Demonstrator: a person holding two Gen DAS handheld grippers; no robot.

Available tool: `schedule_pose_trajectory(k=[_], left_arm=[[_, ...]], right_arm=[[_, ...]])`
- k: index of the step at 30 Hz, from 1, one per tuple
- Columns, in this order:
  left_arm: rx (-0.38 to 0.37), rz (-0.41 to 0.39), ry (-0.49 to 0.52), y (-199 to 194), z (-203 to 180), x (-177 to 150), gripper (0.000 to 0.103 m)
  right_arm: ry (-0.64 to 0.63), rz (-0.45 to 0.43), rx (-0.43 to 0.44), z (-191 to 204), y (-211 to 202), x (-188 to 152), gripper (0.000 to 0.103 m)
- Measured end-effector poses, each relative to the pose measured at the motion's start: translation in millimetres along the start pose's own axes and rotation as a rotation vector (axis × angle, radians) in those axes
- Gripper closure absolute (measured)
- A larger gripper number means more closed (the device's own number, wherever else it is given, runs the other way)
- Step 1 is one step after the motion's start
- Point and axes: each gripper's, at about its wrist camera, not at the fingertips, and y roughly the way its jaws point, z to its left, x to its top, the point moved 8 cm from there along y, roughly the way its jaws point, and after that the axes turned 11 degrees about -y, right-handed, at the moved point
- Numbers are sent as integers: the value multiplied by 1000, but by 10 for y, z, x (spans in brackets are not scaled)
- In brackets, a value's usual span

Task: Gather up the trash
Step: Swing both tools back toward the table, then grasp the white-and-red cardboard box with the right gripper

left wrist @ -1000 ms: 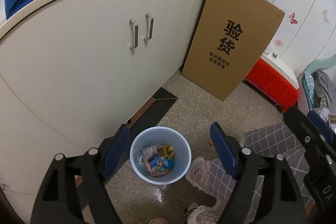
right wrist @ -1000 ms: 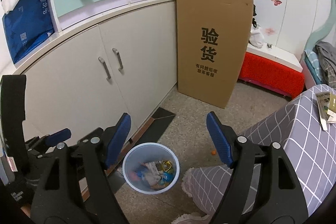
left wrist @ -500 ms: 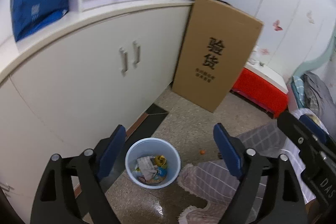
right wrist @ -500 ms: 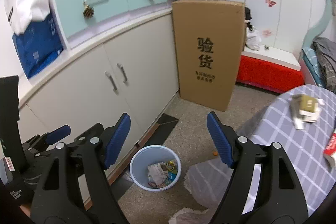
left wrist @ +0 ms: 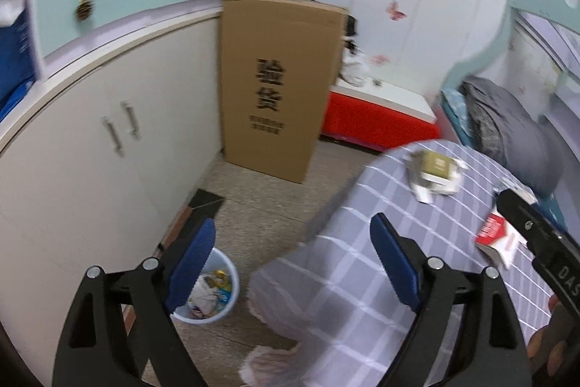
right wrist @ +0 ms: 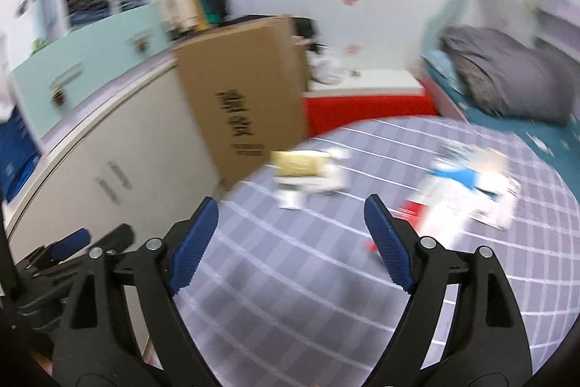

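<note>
The left gripper (left wrist: 293,260) hangs with its blue pads wide apart and nothing between them, its jaws having just been opening. Below its left pad a pale blue bin (left wrist: 217,292) of wrappers stands on the floor, just beside the checked tablecloth (left wrist: 362,278). On the cloth lie an olive packet (left wrist: 436,169) and a red-and-white box (left wrist: 498,236). Beyond the bin a tall cardboard box (left wrist: 275,82) leans against the cupboard (left wrist: 108,133).

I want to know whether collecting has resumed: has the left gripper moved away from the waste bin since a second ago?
Yes. The left gripper, jaws open and empty, has swung away: the waste bin slid toward its left finger and the checked tablecloth now fills the right.
</note>
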Motion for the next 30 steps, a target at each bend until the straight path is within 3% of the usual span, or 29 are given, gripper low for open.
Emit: schedule_pose_trajectory(k=[6,10,16,18,22,26,28,29,30], left_arm=[[-21,30,91,95,-598,-205,18],[-22,44,115,163,-750,-259,18],[-5,51,141,268,-867,-252,18],[-4,56,142,309,-892,-252,18],[-14,79,138,403,-950,-273,18],[-28,94,139,475,-1016,-290,18],[-32,95,139,501,-1037,-294,18],[-33,97,139,508,-1045,-297,18],[-35,99,138,517,-1057,-304,18]], right_arm=[[202,72,-142,-852,54,-290,15],[271,140,-142,-1060,244,-400,14],[227,211,-153,-1109,485,-449,16],[205,219,-151,-1113,518,-454,39],[180,237,-122,-1122,573,-453,43],[171,232,-87,-1143,517,-439,58],[158,211,-75,-1145,443,-401,73],[155,204,-74,-1166,414,-383,101],[151,200,-73,-1181,384,-357,101]])
